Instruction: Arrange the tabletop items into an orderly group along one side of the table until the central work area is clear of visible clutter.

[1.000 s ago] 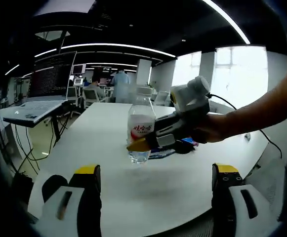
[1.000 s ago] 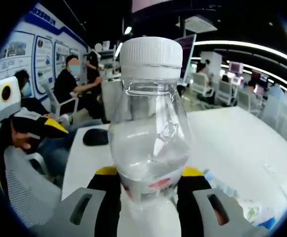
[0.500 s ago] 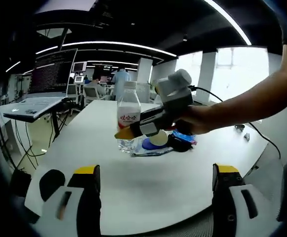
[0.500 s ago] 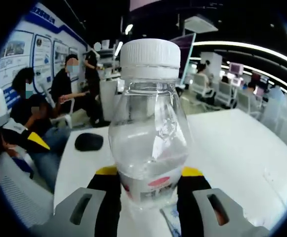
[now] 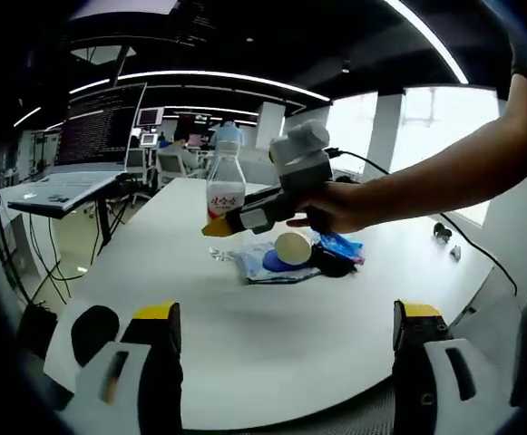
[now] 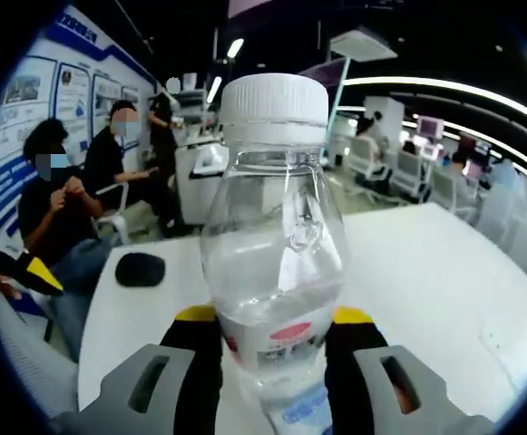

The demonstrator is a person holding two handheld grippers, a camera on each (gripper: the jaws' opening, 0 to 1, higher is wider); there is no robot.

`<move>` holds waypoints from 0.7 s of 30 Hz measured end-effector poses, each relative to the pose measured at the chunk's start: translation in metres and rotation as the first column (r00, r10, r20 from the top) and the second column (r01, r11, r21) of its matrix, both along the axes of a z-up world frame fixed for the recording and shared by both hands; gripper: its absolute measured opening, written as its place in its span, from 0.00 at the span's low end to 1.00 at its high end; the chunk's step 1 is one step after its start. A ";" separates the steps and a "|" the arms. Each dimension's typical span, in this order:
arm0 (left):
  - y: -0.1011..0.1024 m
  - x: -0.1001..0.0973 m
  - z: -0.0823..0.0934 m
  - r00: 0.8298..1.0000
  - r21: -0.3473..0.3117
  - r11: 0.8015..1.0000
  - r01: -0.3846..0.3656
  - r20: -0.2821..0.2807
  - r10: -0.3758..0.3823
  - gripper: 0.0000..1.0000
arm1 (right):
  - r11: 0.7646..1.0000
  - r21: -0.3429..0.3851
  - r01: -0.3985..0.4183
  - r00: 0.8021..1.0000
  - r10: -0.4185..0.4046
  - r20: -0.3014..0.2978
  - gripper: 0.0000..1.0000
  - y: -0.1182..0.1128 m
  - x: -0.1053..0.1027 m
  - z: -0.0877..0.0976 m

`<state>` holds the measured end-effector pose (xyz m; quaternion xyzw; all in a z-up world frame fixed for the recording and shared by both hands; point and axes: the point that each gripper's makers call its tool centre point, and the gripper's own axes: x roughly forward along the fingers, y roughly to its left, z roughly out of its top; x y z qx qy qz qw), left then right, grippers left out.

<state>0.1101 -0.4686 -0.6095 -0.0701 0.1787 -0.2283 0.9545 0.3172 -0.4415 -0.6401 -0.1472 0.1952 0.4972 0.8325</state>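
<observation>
A clear water bottle (image 6: 277, 245) with a white cap and a red label stands upright between my right gripper's (image 6: 272, 331) yellow-tipped jaws, which are shut on its lower body. In the left gripper view the right gripper (image 5: 233, 220), held by a hand, lifts that bottle (image 5: 226, 186) above the white table (image 5: 200, 308). Just right of it on the table lies a small pile: a blue packet (image 5: 261, 265), a round beige thing (image 5: 291, 246), a black item (image 5: 333, 263) and a blue wrapper (image 5: 343, 244). My left gripper (image 5: 286, 362) stands open over the near table edge with nothing between its jaws.
A black mouse (image 6: 141, 269) lies on the table near its far edge. An open laptop (image 5: 59, 186) sits on a stand to the left of the table. Small dark items (image 5: 441, 233) lie at the table's right. People sit at desks beyond (image 6: 59, 195).
The right gripper has carried the bottle up and away from the left gripper, off the spot near the pile. The left gripper stays open.
</observation>
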 end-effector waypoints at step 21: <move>0.005 0.002 -0.006 0.999 -0.012 0.999 -0.036 -0.040 0.036 0.96 | 0.999 0.030 -0.009 1.000 0.010 -0.014 0.40 0.024 0.045 -0.007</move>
